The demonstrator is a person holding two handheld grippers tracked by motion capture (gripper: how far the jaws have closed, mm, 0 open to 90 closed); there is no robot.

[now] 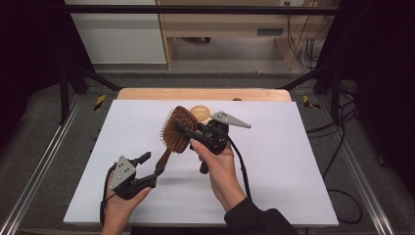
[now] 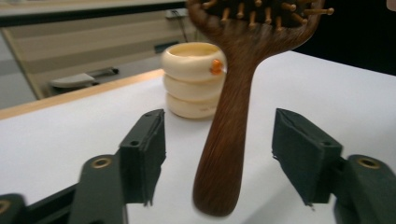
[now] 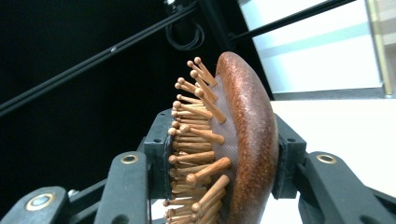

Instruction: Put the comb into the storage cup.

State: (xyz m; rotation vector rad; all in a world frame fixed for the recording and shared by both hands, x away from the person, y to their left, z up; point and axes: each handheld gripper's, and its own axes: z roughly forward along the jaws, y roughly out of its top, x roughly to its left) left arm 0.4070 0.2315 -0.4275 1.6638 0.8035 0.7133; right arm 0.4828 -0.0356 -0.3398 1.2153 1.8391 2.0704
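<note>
The wooden hairbrush (image 1: pixel 178 129) is held up off the counter (image 1: pixel 274 161) near its middle, tilted so that its oval head points away from the person and its handle slants down toward the person's left. In the right gripper view the head (image 3: pixel 243 140) stands on edge, the wooden bristle pins jutting to the left and the smooth brown back to the right. The right gripper (image 1: pixel 188 132) is clamped on that head: one of its fingers (image 3: pixel 161 149) presses in among the pins and the other sits against the back, so the brush is pinched between them. The left gripper (image 1: pixel 151 166) is down near the end of the handle with its fingers (image 2: pixel 144 149) spread wide; in the left gripper view the dark handle (image 2: pixel 224 149) rises between the two pads with a clear gap on each side, touching neither. Behind the brush, toward the far edge of the counter, stands a cream ribbed cup (image 2: pixel 192 79) with a small orange spot on its side, upright and apart from the brush. The counter is covered by a white sheet, and a strip of bare wood (image 1: pixel 203 94) shows along its far edge.
</note>
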